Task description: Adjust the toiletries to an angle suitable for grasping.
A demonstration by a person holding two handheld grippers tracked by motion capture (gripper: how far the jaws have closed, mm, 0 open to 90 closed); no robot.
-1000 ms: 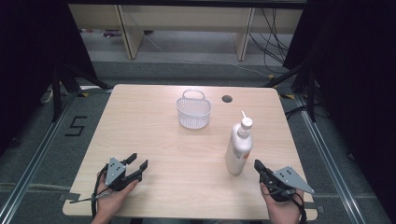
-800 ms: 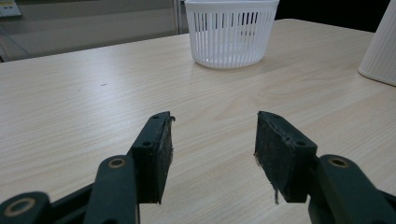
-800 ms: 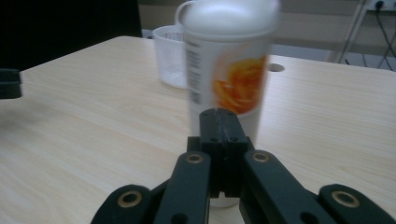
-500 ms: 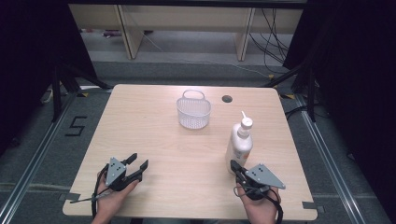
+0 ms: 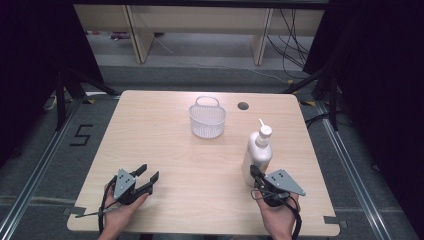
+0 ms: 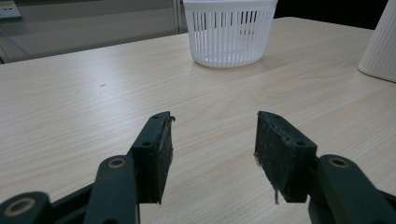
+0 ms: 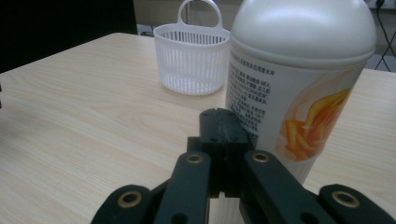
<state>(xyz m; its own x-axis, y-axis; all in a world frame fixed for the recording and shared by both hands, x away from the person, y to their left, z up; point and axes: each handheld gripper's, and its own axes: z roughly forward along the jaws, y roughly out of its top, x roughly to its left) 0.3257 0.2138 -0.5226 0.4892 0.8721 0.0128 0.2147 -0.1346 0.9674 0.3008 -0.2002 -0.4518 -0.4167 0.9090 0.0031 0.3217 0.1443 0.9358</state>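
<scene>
High view: a light wood-grain desk (image 5: 165, 145) with rounded corners carries two items. A white slatted plastic basket (image 5: 207, 120) with a loop handle stands upright near the far centre of the desk. A white pump bottle (image 5: 258, 152) stands upright toward the right side, nearer the person than the basket and well apart from it. A round cable hole (image 5: 243, 106) lies in the desk surface just right of the basket.

In the right gripper view, the bottle (image 7: 299, 79) shows a domed white shoulder, a block of small printed text and an orange graphic on its label.

The left hand-held gripper (image 5: 147, 178) rests at the near-left corner of the desk, jaws spread wide with nothing between them; the left gripper view shows bare desk between the two black pads (image 6: 280, 149). The right hand-held gripper (image 5: 254, 171) sits at the near-right, jaws pressed together with nothing between them, its tip just beside the bottle base on the near side. Whether it touches the bottle cannot be told.

Open desk surface extends across the centre and the whole left half. The bottle stands in from the right edge, with bare desk between them.
</scene>
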